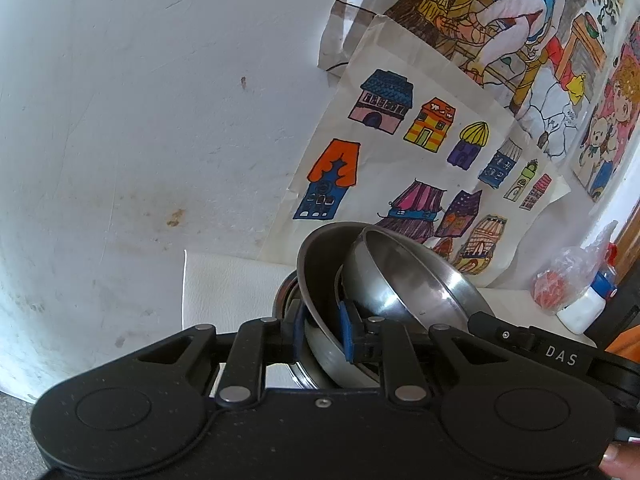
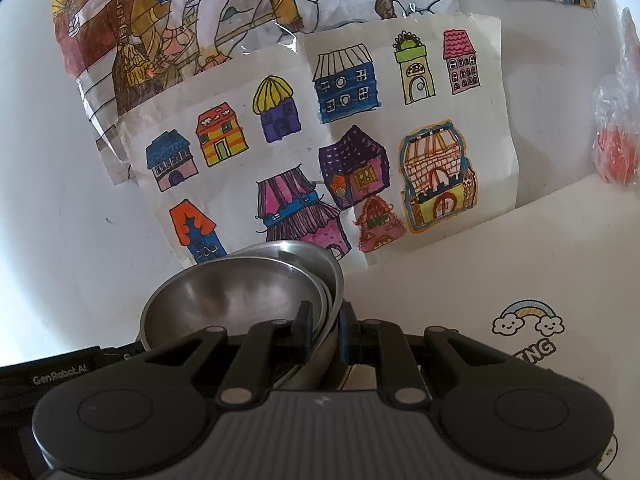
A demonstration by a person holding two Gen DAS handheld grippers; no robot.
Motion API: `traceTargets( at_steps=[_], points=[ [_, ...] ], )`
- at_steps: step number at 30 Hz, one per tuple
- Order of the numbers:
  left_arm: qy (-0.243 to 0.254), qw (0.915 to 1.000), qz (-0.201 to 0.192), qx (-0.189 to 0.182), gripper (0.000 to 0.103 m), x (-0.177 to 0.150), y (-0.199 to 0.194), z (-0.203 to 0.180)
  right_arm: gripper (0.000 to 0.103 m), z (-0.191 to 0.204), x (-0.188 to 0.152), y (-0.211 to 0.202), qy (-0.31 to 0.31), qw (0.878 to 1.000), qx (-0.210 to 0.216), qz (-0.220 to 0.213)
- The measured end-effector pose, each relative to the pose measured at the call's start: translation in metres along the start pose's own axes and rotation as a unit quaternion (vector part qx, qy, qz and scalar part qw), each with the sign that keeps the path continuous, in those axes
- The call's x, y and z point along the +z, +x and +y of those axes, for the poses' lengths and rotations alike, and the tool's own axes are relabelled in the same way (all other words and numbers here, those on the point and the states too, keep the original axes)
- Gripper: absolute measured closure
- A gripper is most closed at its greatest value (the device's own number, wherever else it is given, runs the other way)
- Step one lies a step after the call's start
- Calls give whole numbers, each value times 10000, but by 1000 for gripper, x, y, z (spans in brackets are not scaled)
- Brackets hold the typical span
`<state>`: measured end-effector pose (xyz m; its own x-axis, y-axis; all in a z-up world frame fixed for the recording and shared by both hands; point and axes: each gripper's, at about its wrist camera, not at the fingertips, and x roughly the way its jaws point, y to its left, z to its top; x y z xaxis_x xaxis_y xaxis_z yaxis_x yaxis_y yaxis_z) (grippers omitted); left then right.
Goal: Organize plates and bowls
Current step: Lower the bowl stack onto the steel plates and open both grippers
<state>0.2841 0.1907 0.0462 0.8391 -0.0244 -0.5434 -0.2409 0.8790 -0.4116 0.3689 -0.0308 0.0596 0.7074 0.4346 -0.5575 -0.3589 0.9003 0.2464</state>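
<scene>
Steel bowls are nested together and tilted above a white table. In the left wrist view my left gripper [image 1: 322,334] is shut on the rim of the outer steel bowl [image 1: 320,264]; a smaller inner bowl [image 1: 416,276] leans inside it to the right. The right gripper's black body [image 1: 536,340] shows at the right edge. In the right wrist view my right gripper [image 2: 325,332] is shut on the rims of the nested bowls [image 2: 240,292], the inner bowl's hollow facing me on the left. The left gripper's body [image 2: 60,376] shows at the left edge.
A white wall [image 1: 120,120] with taped coloured drawings of houses [image 2: 320,140] stands close behind. A white tabletop [image 2: 520,260] with a rainbow sticker [image 2: 528,320] lies to the right. A clear bag with red contents [image 1: 560,284] and a white bottle [image 1: 588,304] sit at the far right.
</scene>
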Motion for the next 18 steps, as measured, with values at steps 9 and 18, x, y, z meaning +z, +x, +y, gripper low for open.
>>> traceTargets(
  at_steps=[9,18],
  points=[
    [-52,9999,28,-90,83,0,-1,2,88,-1,-1,0,2,10000,31,-36],
    [-111,9998,21,-134,82,0,-3,5,85,-1,-1,-1,-29,9999,87,-49]
  ],
)
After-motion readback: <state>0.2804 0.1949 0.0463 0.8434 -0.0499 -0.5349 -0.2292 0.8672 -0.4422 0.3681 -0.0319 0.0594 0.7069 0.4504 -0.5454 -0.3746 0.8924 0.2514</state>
